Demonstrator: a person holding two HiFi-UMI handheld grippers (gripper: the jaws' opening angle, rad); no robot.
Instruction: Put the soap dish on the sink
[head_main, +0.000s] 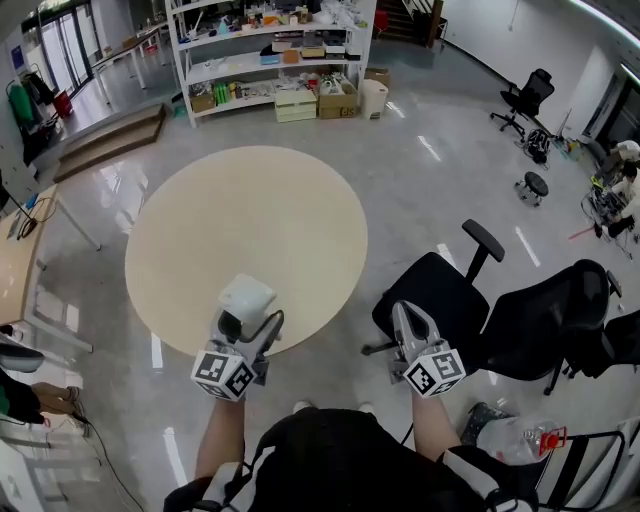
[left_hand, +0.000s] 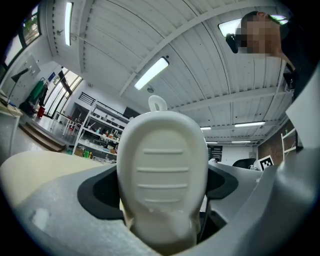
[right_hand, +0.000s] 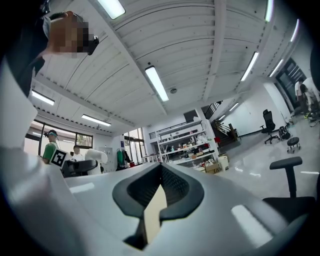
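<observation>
A: Where is the soap dish (head_main: 246, 297) sitting?
B: Lower left of centre. The left hand-held gripper (head_main: 244, 322) is clamping it over the round bench's (head_main: 250, 215) near edge.
A: And the right hand-held gripper (head_main: 408, 318)?
B: It is pointing forward at lower right, with its jaws pressing together.

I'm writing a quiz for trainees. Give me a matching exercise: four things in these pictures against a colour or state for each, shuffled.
Things
1. soap dish
2. table
3. chair
4. right claw

Colours or states
A. black
B. shut, holding nothing
C. clamped in the left claw
D. beige and round

Pairs: 1-C, 2-D, 3-A, 4-B
</observation>
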